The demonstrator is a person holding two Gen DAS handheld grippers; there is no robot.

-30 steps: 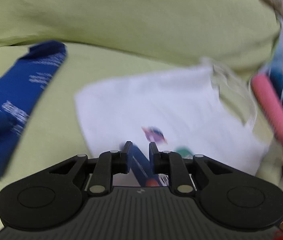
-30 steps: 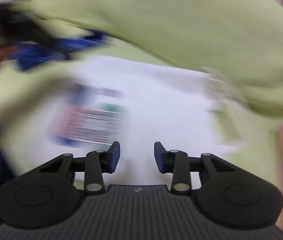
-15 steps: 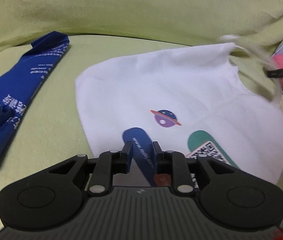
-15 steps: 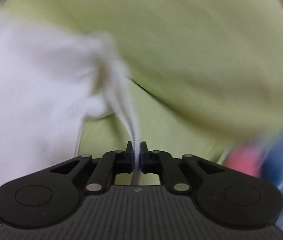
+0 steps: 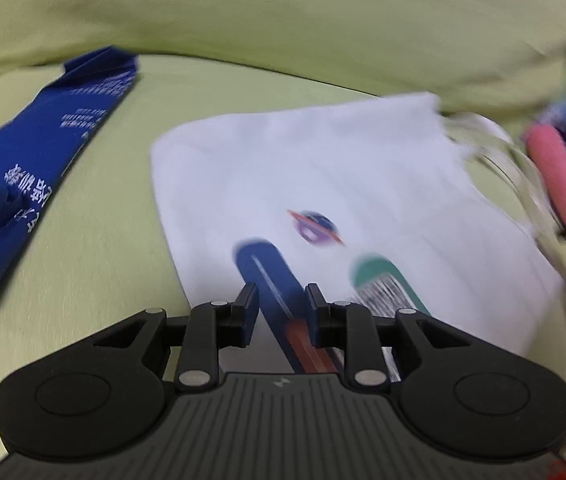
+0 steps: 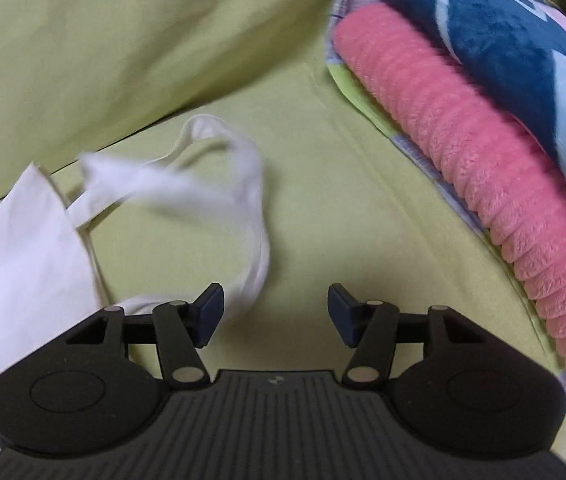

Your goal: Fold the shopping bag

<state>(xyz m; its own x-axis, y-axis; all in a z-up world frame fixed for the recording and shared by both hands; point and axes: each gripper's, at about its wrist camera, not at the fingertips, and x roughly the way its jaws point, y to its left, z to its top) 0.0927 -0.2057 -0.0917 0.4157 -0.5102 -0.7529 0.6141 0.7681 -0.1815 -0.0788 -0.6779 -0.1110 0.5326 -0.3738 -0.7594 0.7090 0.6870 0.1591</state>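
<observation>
On a green sofa [image 5: 95,248], a white bag [image 5: 323,184] is being laid flat for folding; the right gripper [image 6: 275,312] is spread wide beside the handles [image 6: 243,184], the left gripper [image 5: 282,304] parted, empty.

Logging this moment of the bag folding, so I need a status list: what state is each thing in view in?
white shopping bag: spread flat, unfolded
bag handles: loose, blurred, ungripped
blue bag: folded lengthwise, lying aside
pink towel: folded, beneath the navy cushion
left gripper: open above the bag
right gripper: open wide, empty
</observation>
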